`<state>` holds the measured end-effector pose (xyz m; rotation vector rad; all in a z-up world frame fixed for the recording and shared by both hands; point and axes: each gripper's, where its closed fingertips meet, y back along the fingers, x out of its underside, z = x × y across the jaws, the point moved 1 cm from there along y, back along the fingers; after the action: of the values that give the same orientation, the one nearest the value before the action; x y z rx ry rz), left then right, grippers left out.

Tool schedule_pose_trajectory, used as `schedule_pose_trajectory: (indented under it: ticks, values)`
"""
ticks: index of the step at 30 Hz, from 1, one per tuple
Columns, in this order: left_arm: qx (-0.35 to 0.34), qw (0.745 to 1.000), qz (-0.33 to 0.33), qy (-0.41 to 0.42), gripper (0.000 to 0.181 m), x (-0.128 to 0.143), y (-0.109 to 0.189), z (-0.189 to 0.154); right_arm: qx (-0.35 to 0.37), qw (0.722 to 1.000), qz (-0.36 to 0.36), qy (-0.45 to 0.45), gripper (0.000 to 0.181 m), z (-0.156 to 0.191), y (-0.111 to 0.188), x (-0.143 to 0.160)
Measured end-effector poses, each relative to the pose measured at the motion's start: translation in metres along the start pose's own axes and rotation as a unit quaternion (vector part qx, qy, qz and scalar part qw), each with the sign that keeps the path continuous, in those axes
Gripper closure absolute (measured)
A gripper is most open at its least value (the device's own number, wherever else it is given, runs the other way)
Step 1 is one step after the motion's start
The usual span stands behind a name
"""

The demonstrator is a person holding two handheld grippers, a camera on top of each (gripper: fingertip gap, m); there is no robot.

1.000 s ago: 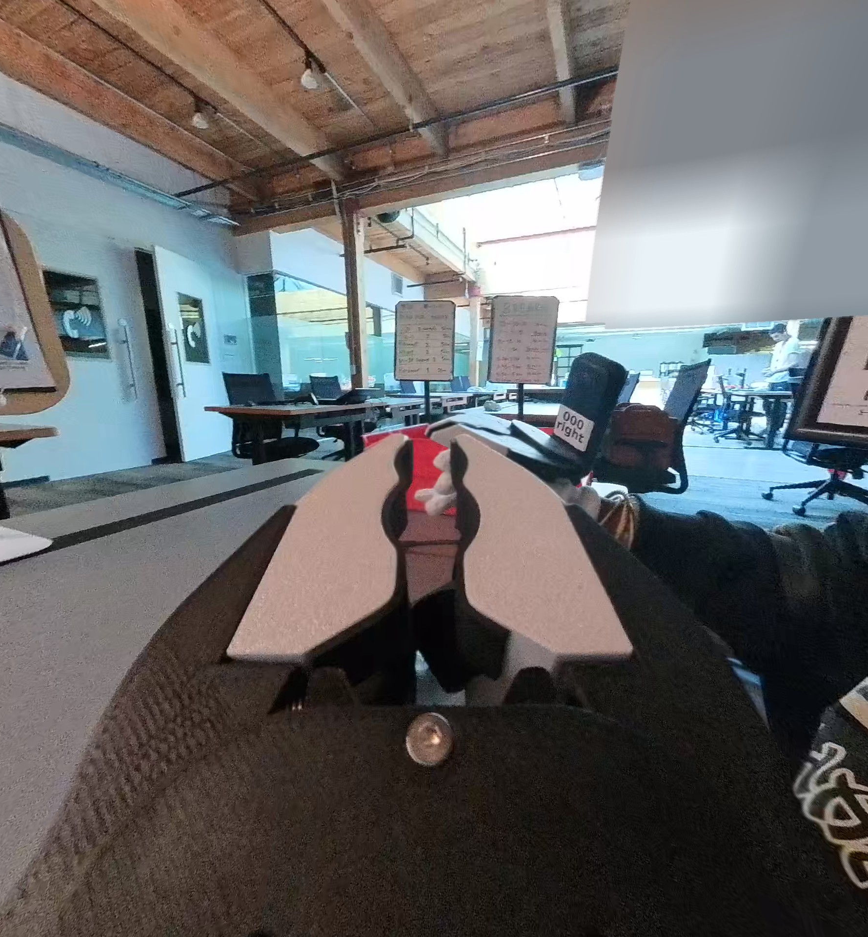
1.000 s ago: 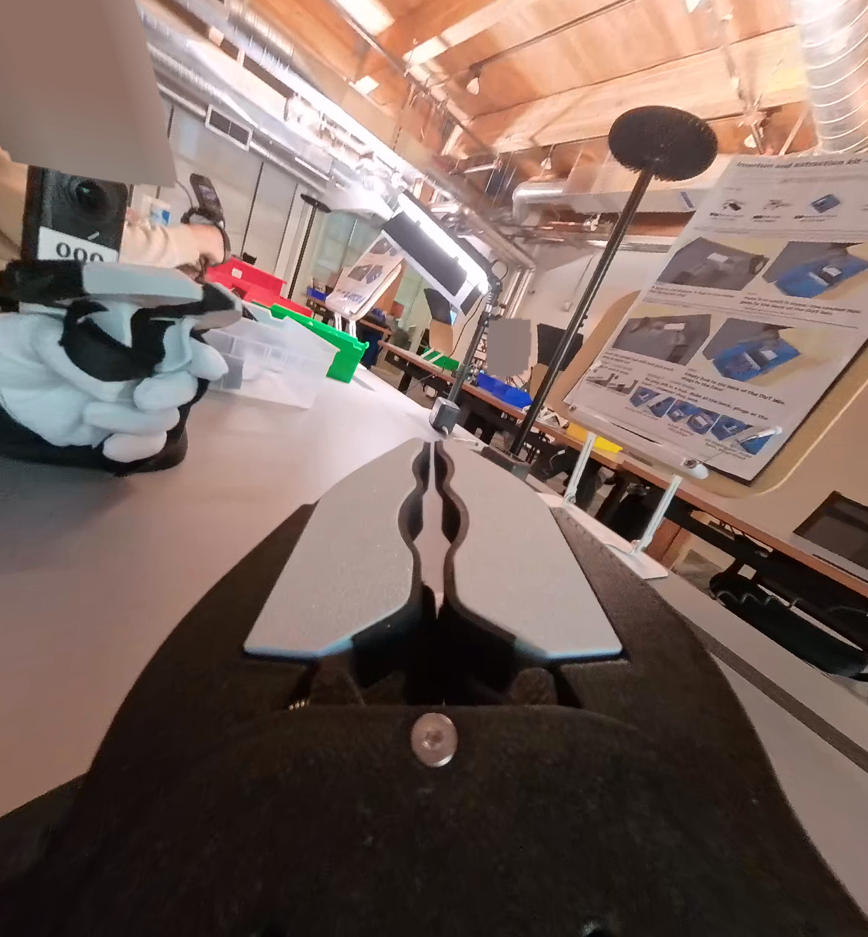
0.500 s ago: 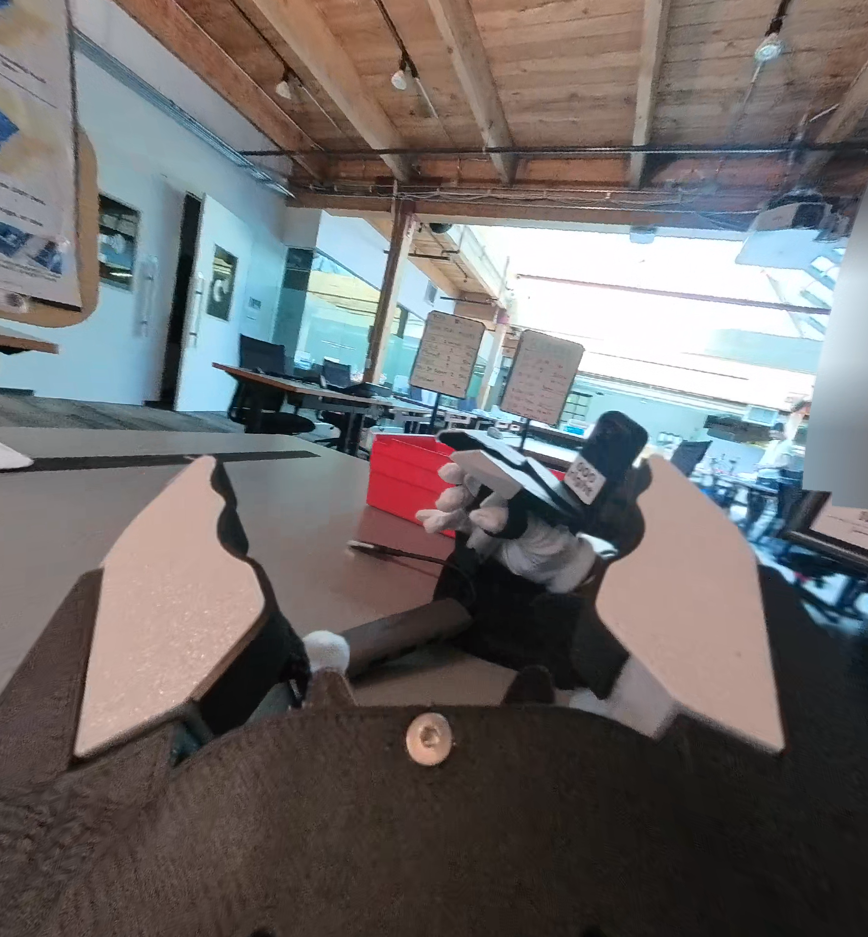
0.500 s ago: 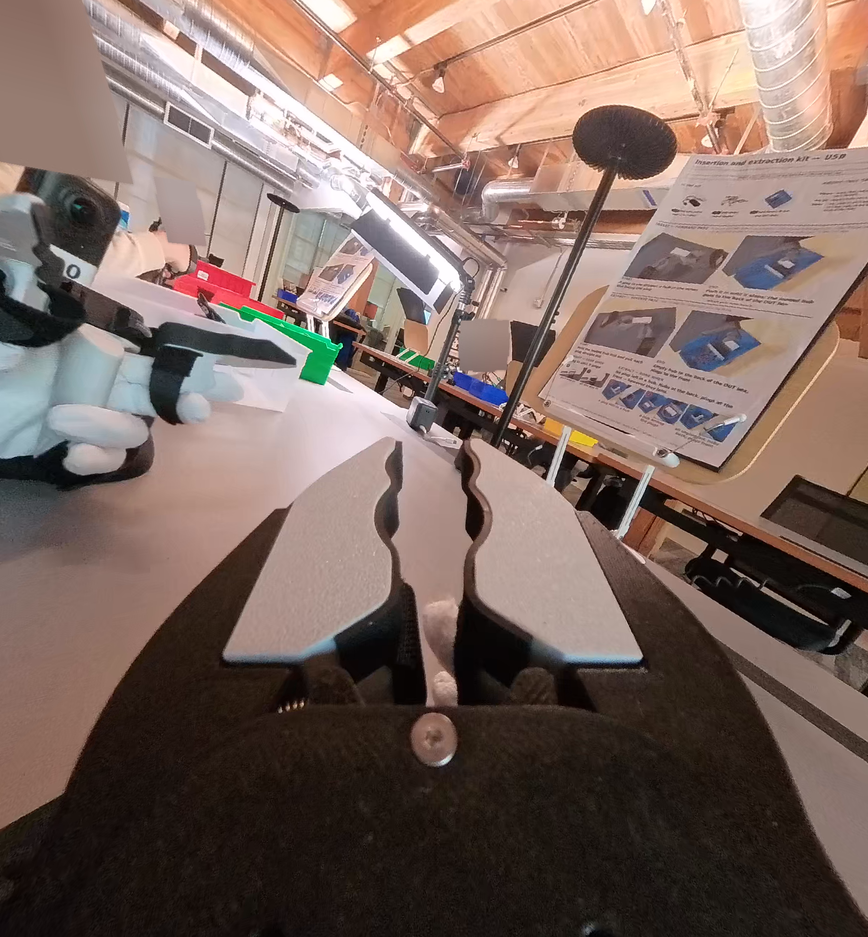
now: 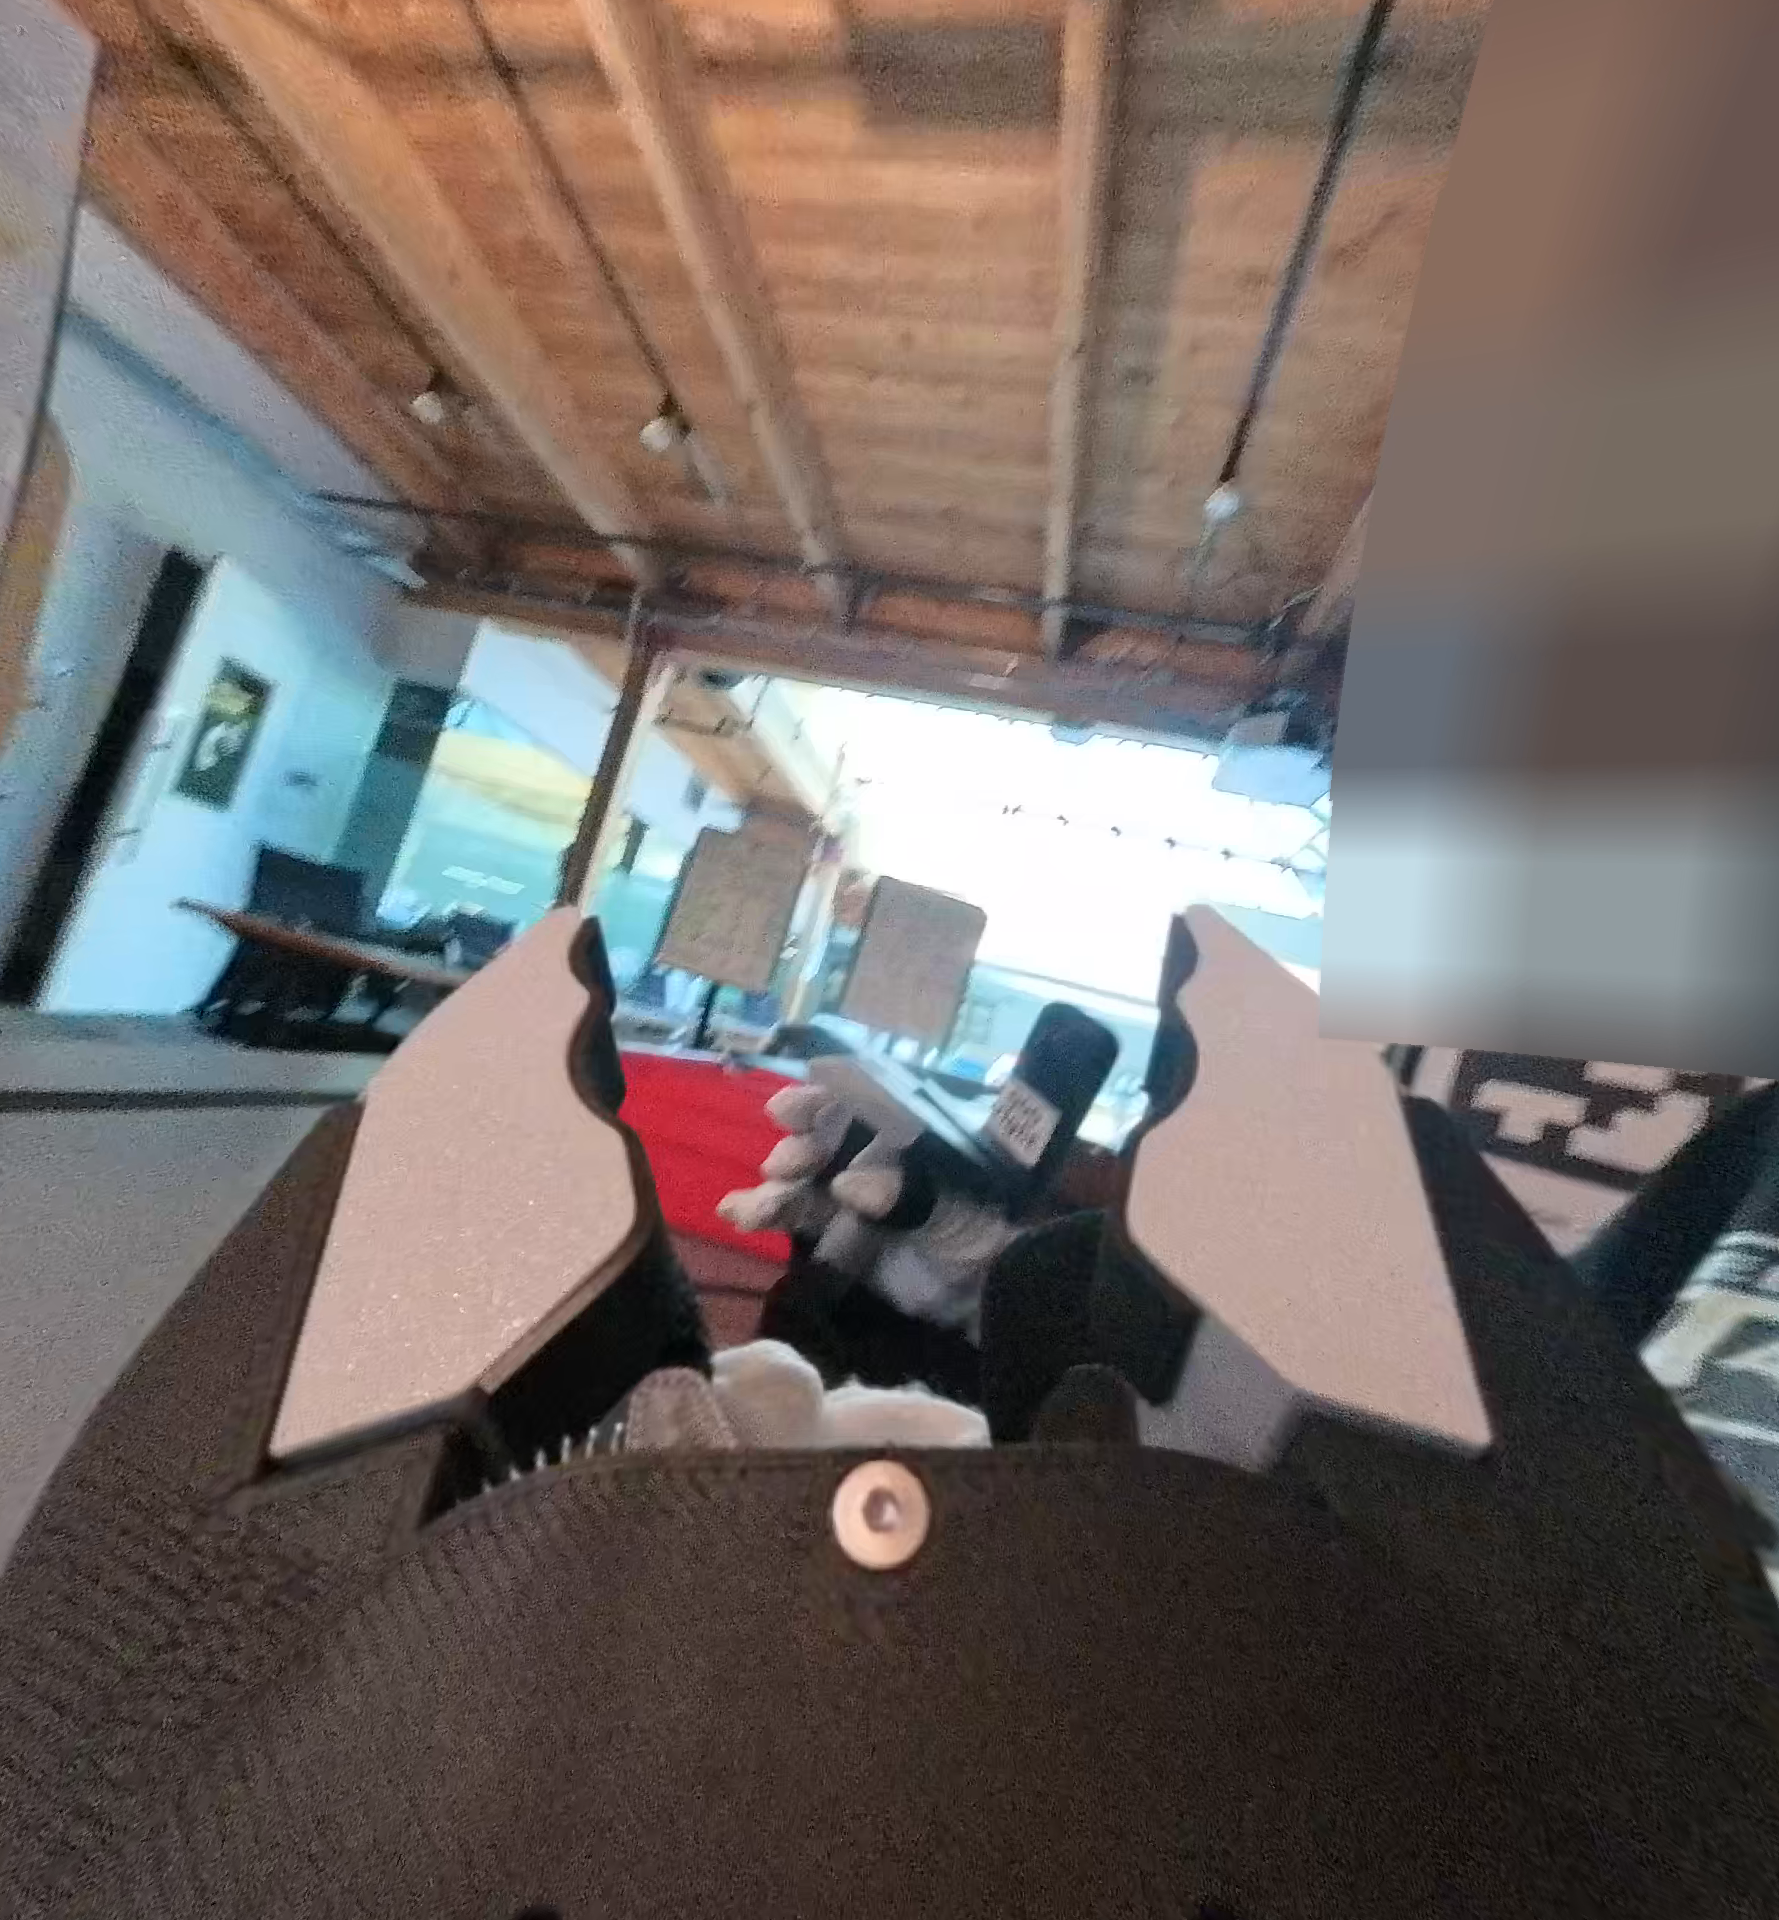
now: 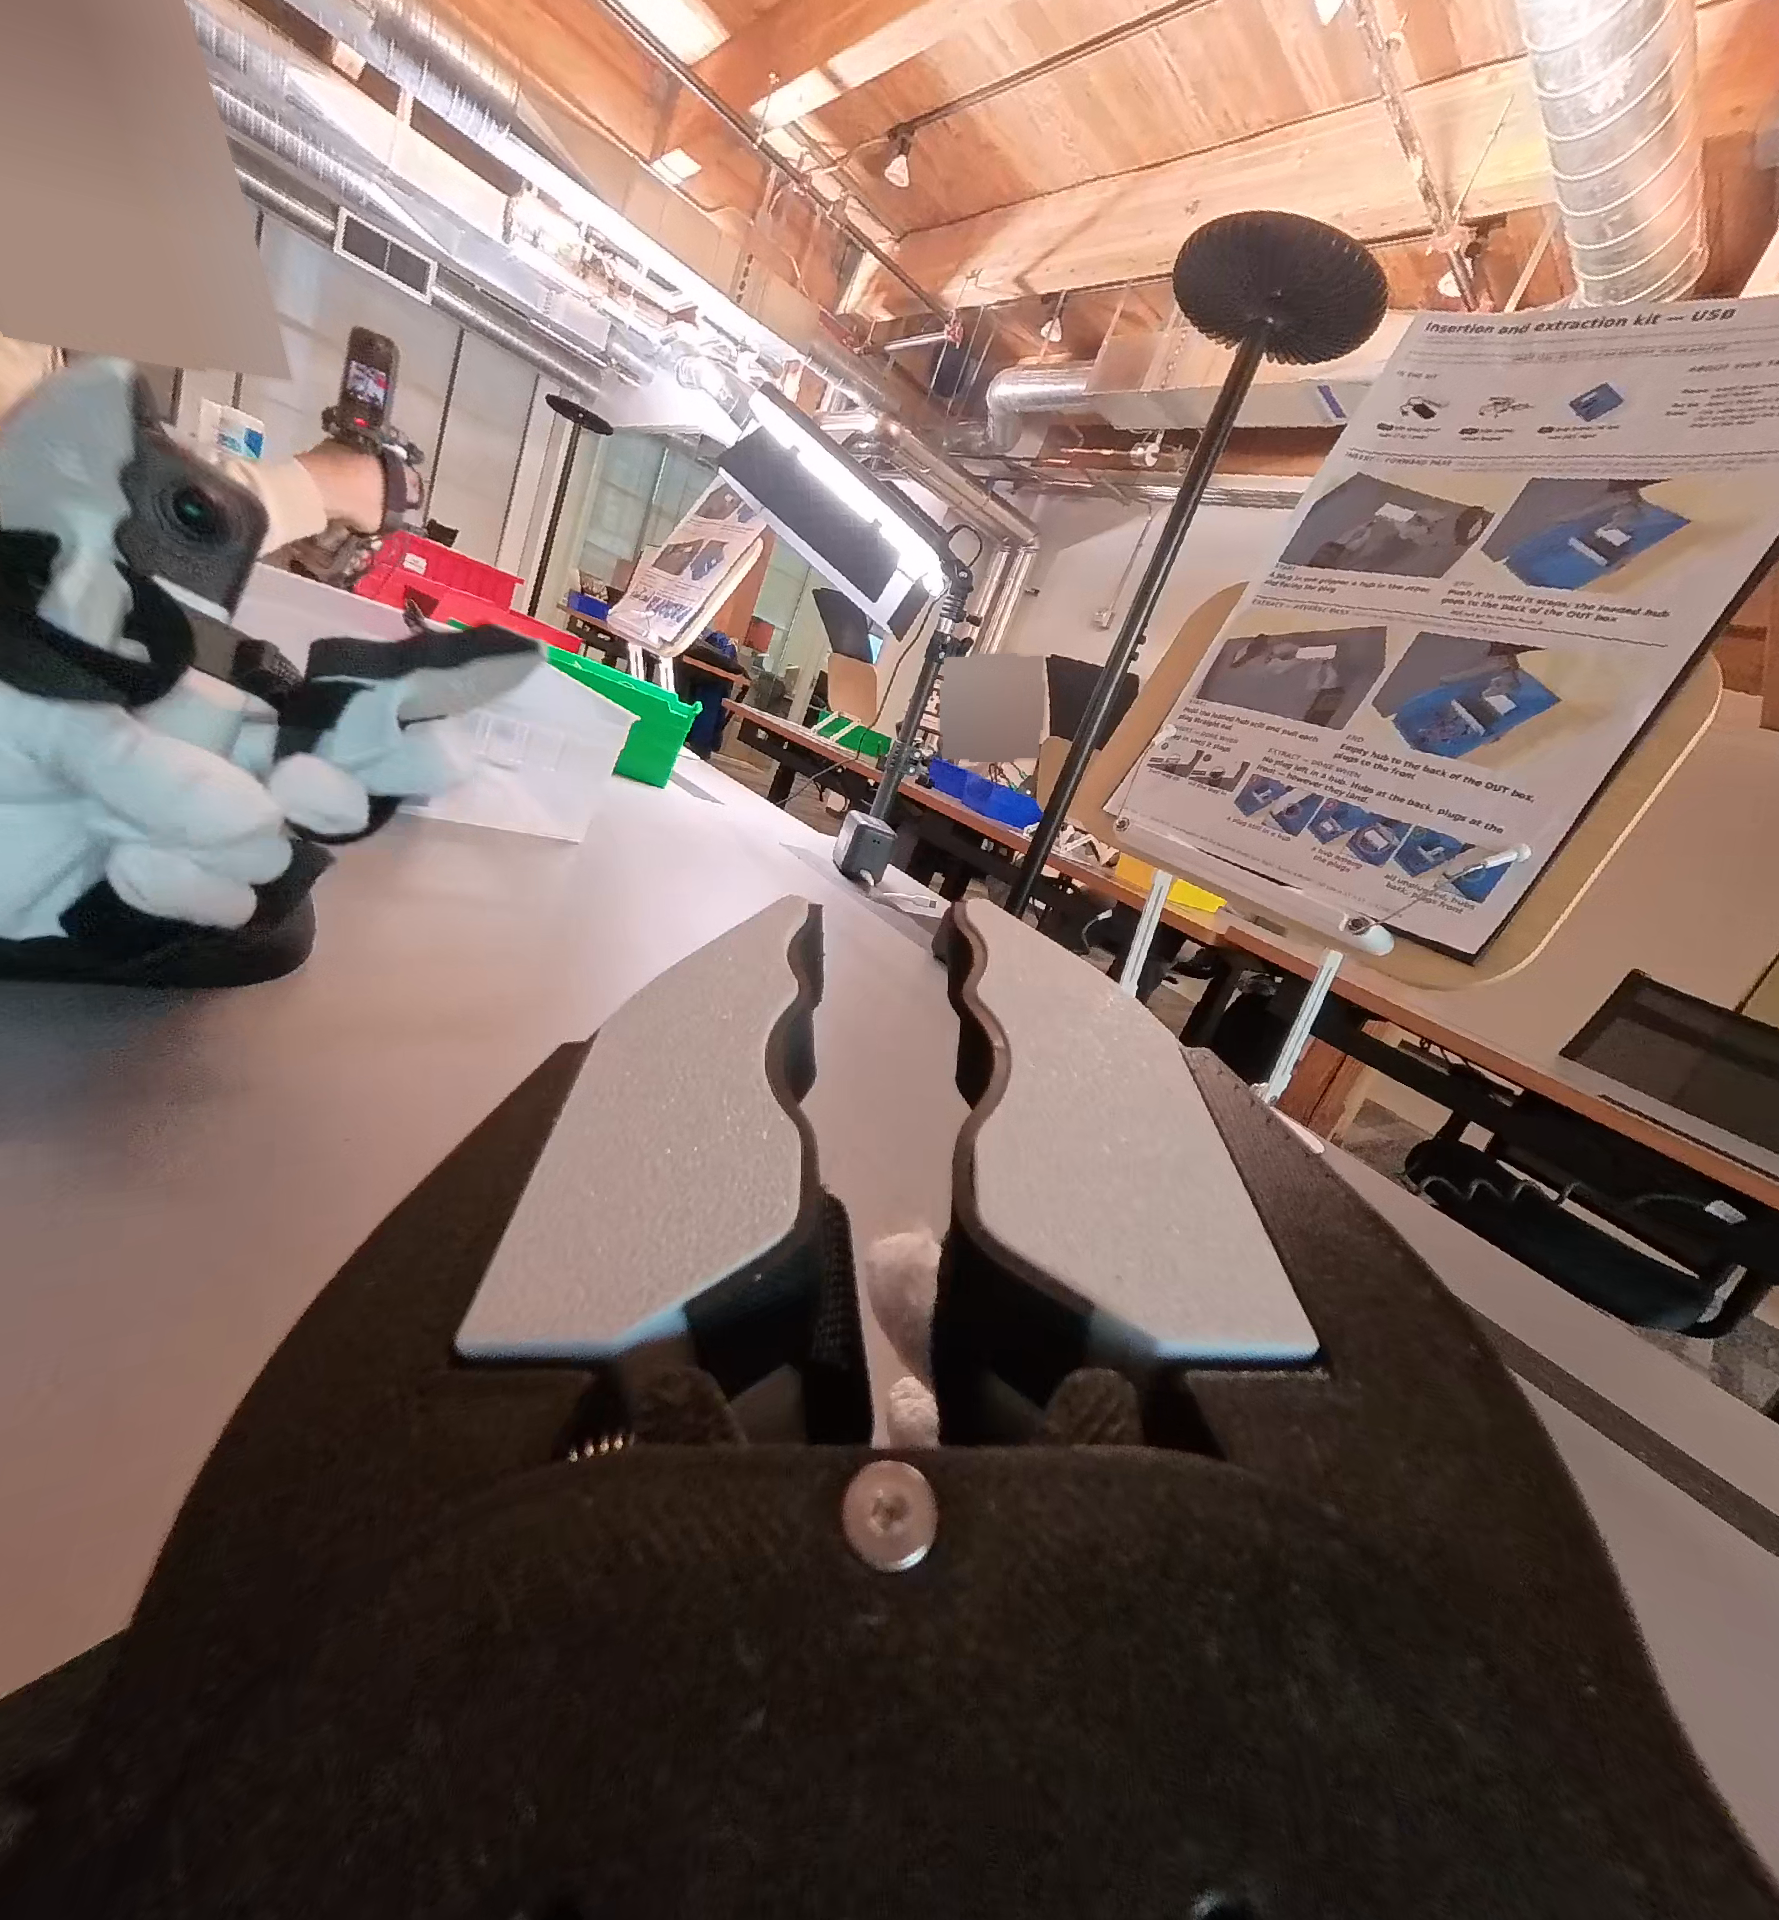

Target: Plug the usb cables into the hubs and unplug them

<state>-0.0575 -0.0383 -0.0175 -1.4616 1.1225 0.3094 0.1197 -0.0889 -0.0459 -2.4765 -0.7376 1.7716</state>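
Observation:
No usb cable or hub shows in either view. My left gripper (image 5: 880,935) is open wide and empty, tilted up toward the ceiling; the picture is blurred. Through its gap I see my right gripper (image 5: 895,1122), held in a white-gloved hand. My right gripper (image 6: 882,920) is open by a narrow gap and empty, low over the grey table (image 6: 241,1091). In the right wrist view my left gripper (image 6: 241,561) is at the far left in a white-gloved hand (image 6: 85,790), its jaws spread wide.
An instruction board (image 6: 1436,644) stands on the right. A black pole with a disc top (image 6: 1280,281) and a lamp stand base (image 6: 864,842) stand ahead. A clear bin (image 6: 532,748), a green bin (image 6: 646,717) and a red bin (image 5: 698,1122) sit at the far end. About 20 centimetres separates my left fingertips from my right.
My left gripper went from shut to wide open and tilted upward. My right gripper went from shut to slightly open and holds nothing.

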Motion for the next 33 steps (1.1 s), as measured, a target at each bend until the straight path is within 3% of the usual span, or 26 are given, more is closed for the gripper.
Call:
schedule_pose_trajectory:
  ticks: [2, 4, 9, 12, 23, 26, 33]
  values:
    - [0.044, 0.993, -0.088, 0.067, 0.083, -0.026, 0.014, -0.002, 0.000, 1.000, 0.000, 0.000, 0.159, 0.000, 0.000, 0.000]
    - [0.030, 0.985, -0.112, 0.126, 0.104, -0.034, 0.020, 0.009, 0.000, 1.000, 0.000, 0.001, 0.159, 0.000, 0.000, 0.000]
    - [0.081, 0.994, -0.028, 0.061, 0.116, -0.016, 0.008, -0.017, 0.000, 1.000, 0.001, 0.001, 0.159, 0.000, 0.000, 0.000]
    - [0.075, 0.997, 0.025, 0.018, 0.123, -0.003, 0.002, -0.022, -0.001, 1.000, 0.001, 0.002, 0.159, 0.001, 0.000, 0.000]
    - [0.070, 0.987, 0.106, -0.101, 0.127, 0.020, -0.008, -0.036, -0.002, 1.000, 0.002, 0.004, 0.159, 0.001, 0.000, 0.001]
    - [0.081, 0.986, 0.100, -0.101, 0.118, 0.019, -0.008, -0.040, -0.002, 1.000, 0.002, 0.004, 0.159, 0.001, 0.000, 0.001]
    - [0.087, 0.988, 0.093, -0.083, 0.069, 0.016, -0.009, -0.040, -0.002, 1.000, 0.002, 0.004, 0.159, 0.001, 0.000, 0.001]
